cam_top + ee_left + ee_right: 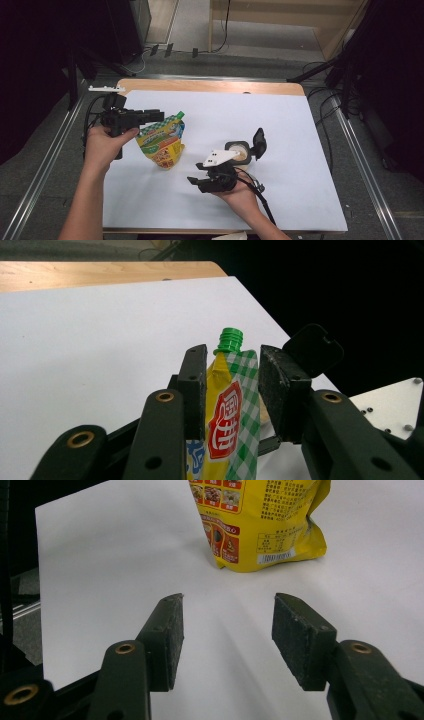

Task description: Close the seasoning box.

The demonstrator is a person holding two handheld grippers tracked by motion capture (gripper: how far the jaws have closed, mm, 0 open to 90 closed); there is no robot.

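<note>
Yellow spouted food pouch [162,142] with green screw cap [231,339], standing on the white surface [280,125], left of centre. Left hand-held gripper [232,385]: jaws parted around the pouch's top, right pad clear of it. Right hand-held gripper [227,640]: jaws apart, empty, near the pouch base.

Grey floor [210,60], cables [325,95], dark surroundings

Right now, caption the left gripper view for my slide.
Left gripper jaws open around an upright yellow spouted pouch with green cap.
</note>
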